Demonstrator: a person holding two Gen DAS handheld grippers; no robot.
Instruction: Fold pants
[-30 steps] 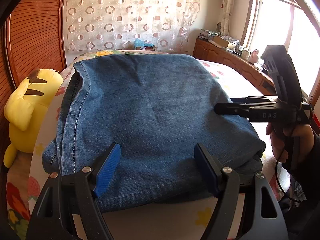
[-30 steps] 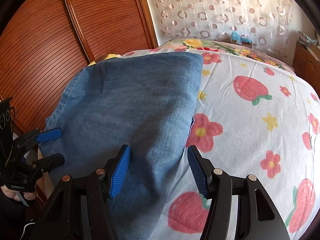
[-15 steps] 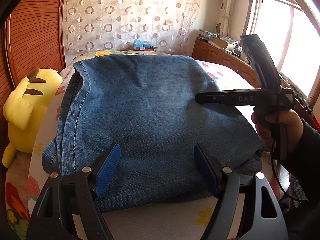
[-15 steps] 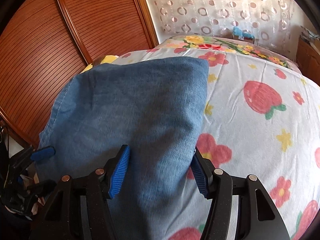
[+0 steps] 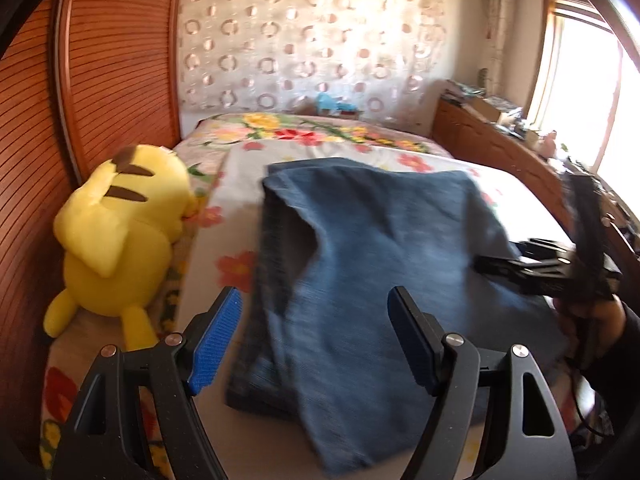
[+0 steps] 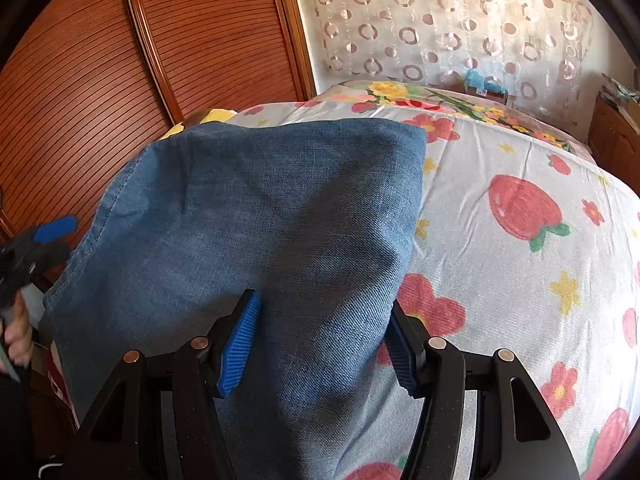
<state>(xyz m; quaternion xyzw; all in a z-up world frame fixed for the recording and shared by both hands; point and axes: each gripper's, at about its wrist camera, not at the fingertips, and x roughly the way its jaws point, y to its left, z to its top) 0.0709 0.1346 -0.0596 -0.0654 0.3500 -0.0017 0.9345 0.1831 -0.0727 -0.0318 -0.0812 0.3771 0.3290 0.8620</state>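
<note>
On the floral bedsheet [image 6: 520, 280], folded blue denim pants [image 6: 260, 220] lie flat, hem seam along 1 edge. Left gripper [image 5: 312, 336] and right gripper [image 6: 320, 340] both spread apart, straddling the fabric.

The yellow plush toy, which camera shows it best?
The left wrist view: the yellow plush toy lies whole beside the folded jeans. The right wrist view shows only a yellow sliver behind the denim.
</note>
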